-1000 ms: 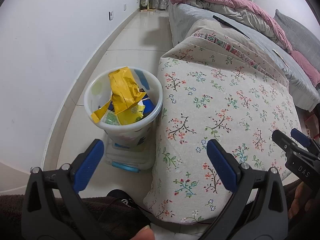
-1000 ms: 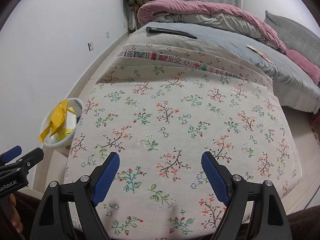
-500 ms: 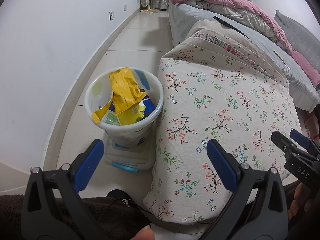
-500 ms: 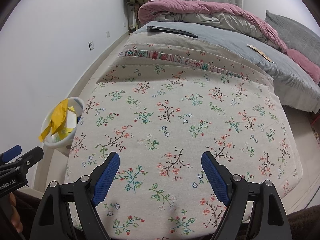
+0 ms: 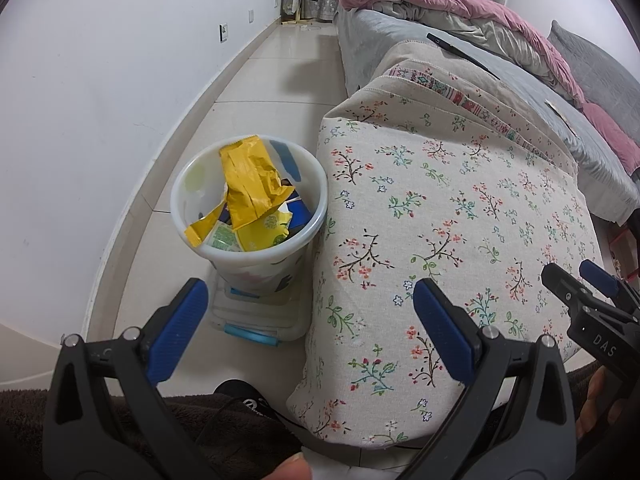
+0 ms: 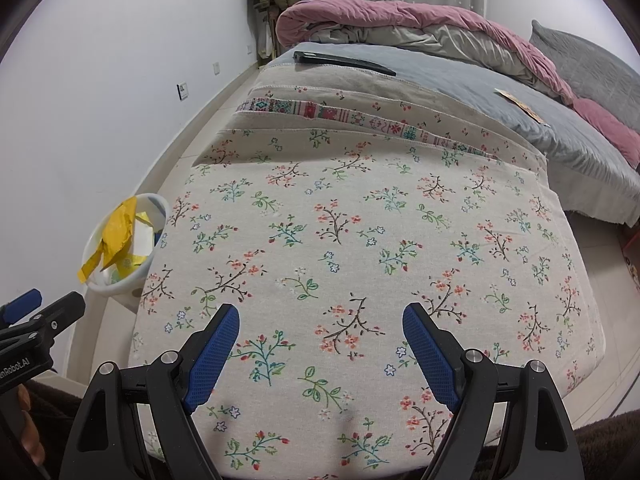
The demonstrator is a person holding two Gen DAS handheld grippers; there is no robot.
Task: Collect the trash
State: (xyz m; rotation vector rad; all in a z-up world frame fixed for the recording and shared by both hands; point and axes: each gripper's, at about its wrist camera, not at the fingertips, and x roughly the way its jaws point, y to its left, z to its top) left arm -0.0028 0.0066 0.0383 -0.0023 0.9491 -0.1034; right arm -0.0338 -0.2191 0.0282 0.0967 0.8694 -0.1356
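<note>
Both the left gripper [image 5: 308, 320] and right gripper [image 6: 320, 344] are held with jaws apart, nothing between them, above the floral cloth [image 6: 360, 240]; the trash-filled white bin [image 5: 248, 204] is seen ahead-left of both

White plastic trash bin [image 5: 252, 248] stands upright on the floor, touching a floral-covered table [image 5: 440, 208], holding crumpled yellow wrappers [image 5: 250, 184].
</note>
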